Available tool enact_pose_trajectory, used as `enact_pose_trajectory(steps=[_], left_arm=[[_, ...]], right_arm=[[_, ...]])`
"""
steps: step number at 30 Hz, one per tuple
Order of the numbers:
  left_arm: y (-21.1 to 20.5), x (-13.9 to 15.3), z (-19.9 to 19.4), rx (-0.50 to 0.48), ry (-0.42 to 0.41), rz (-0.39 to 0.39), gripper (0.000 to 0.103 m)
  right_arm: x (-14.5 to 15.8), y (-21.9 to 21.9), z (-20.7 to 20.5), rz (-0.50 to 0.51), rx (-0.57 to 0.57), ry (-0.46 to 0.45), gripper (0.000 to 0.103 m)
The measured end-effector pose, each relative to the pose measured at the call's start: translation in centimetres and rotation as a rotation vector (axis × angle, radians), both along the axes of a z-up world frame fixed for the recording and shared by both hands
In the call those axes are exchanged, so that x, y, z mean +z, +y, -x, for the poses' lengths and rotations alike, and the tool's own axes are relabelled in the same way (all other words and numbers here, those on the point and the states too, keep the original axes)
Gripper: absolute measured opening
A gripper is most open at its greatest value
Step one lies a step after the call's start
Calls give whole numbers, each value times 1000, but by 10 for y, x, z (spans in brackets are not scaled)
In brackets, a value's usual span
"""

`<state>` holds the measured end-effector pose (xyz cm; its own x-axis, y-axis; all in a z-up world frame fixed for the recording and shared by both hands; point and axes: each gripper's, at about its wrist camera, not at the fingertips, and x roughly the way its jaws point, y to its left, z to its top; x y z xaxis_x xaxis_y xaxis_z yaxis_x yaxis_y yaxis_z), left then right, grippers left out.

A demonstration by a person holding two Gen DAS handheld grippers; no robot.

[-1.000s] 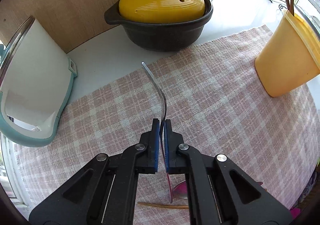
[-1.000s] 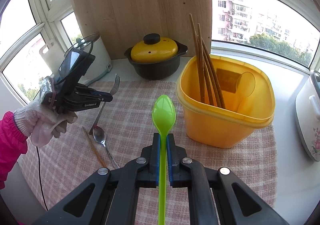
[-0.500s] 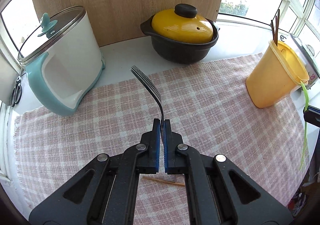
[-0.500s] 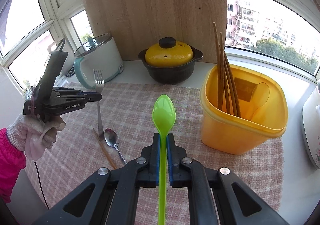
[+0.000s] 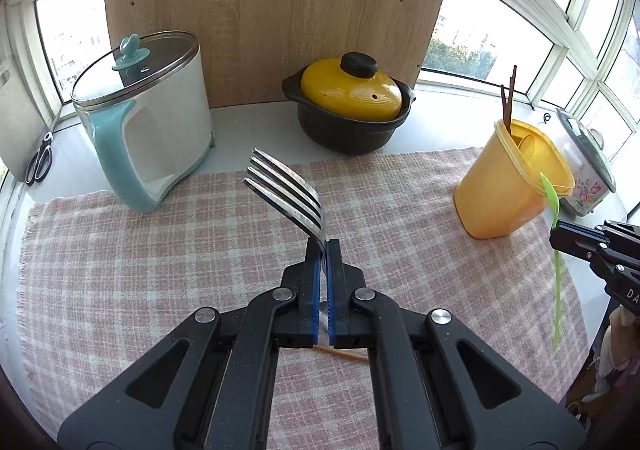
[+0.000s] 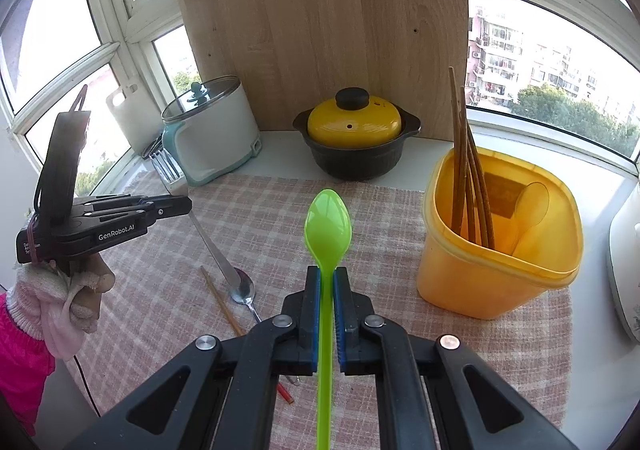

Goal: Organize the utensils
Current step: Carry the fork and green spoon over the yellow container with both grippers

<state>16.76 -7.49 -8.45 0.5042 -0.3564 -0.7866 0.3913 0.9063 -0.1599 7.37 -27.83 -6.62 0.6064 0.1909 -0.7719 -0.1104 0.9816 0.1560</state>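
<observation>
Both tongs (image 5: 323, 246) (image 6: 327, 274) clamped, tilted down

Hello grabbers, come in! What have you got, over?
Left gripper shut on fork. Right gripper shut on green spoon. Yellow tub open, chopsticks inside. Path clear.

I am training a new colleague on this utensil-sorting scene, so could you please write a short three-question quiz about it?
1. True or false: the left tool is shut on the silver metal fork.
2. What does the right tool hold? A) wooden chopstick B) bright green plastic spoon C) scissors
3. Fill in: brown wooden chopsticks stand inside the ______.

Key: 1 true; 2 B; 3 yellow plastic container.
</observation>
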Motion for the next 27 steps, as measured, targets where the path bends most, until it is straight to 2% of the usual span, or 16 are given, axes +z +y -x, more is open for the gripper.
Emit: enact_pose_trajectory(steps=[13,27], left_arm=[[-55,62,36,-125,-112,55,0],[-138,107,31,-226,-181,99,0]], right_arm=[[34,-46,1,10,-67,-90,4],[69,-100,-27,71,-115,-184,4]])
